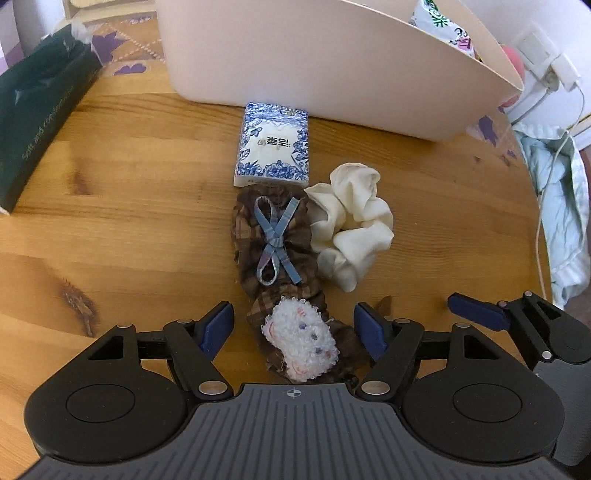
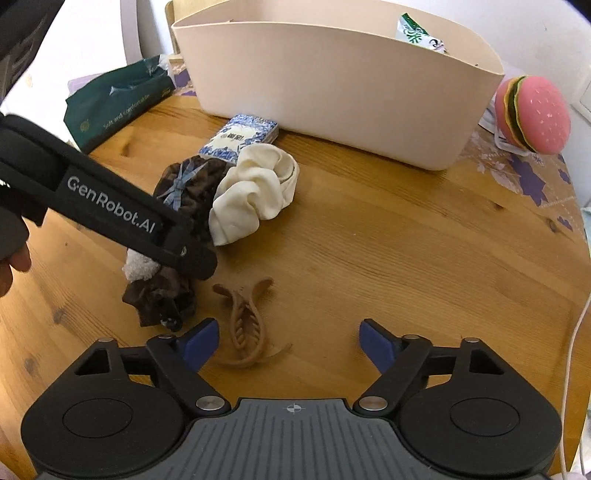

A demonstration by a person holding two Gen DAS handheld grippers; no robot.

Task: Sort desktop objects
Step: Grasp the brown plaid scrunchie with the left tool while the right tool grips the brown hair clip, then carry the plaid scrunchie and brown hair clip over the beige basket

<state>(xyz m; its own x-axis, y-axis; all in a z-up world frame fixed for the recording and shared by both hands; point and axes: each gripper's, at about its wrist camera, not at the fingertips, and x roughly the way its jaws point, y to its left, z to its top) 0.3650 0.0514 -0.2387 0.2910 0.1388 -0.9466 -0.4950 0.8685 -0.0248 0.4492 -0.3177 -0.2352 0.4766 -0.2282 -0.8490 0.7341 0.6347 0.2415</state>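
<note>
A packet [image 2: 421,35] already sits in the bin [image 2: 332,103] at the frame's top. Left on the bench [image 2: 406,240]: brown scrunchie [image 1: 273,236] between the wide left tongs [image 1: 293,330], white scrunchie [image 2: 255,192], tissue pack [image 1: 271,144], hair claw [image 2: 243,325] (by the wide, empty right tongs [image 2: 288,345]).

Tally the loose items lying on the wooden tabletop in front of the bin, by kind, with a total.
Scrunchies: 2, the brown plaid scrunchie and the cream scrunchie
Hair claw clips: 1, the tan claw clip
Tissue packs: 1, the blue-and-white tissue pack
Total: 4
</note>
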